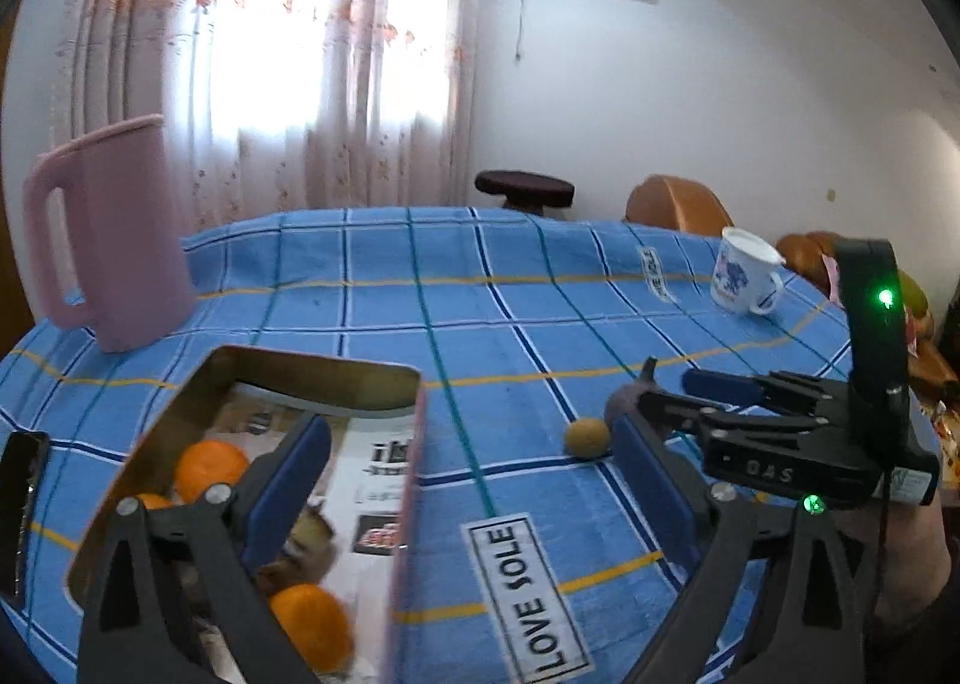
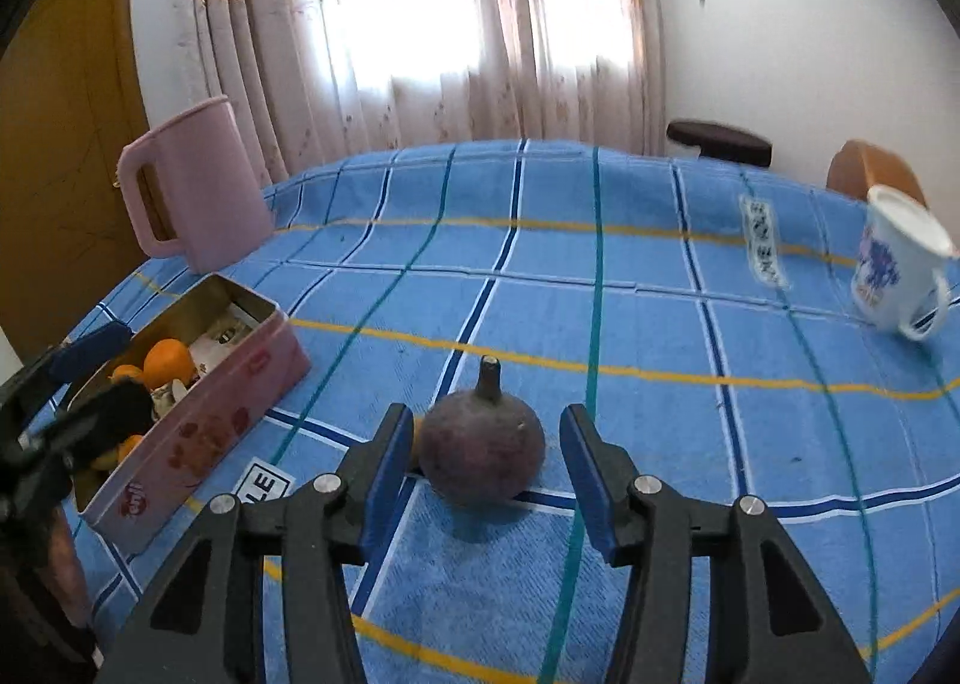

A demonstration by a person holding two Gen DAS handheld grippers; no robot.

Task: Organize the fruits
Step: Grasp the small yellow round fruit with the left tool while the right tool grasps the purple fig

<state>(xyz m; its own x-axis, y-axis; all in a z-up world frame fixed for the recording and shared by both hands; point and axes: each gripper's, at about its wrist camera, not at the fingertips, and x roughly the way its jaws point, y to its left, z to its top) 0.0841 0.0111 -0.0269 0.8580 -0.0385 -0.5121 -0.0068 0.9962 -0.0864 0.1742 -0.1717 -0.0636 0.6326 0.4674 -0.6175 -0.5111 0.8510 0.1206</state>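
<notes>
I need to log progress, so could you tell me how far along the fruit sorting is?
Done: oranges already lie in the tin. In hand: the open right gripper straddles the purple fruit on the cloth, not yet closed on it. Left: that fruit and a small yellow fruit beside it are both outside the tin. The left gripper is open, holding nothing.
</notes>
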